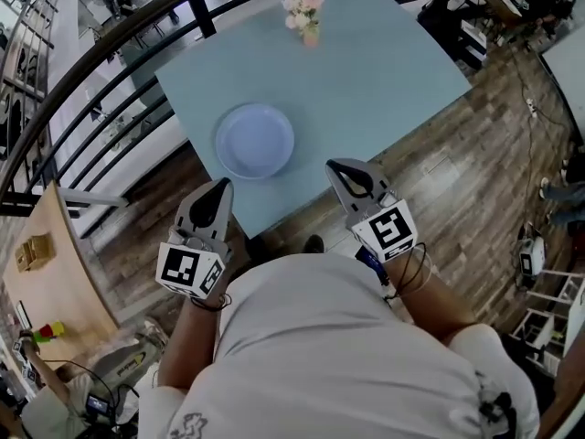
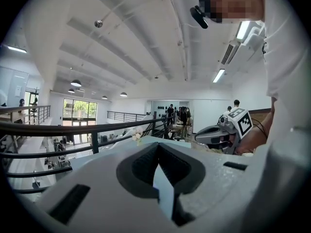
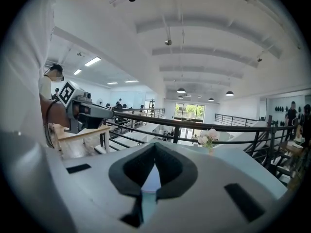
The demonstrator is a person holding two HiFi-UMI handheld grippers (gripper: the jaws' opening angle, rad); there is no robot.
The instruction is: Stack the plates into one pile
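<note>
Both are shut with nothing in them: left gripper (image 1: 224,184) and right gripper (image 1: 335,166) sit off the table's (image 1: 384,71) near edge, by the person's body. The plate (image 1: 255,141) lies by the near left corner, flat, face up. It's round, so no long axis. Can't quite tell if it's one plate or a pile already. I'd guess stacking's done, so just keep clear of its rim.
</note>
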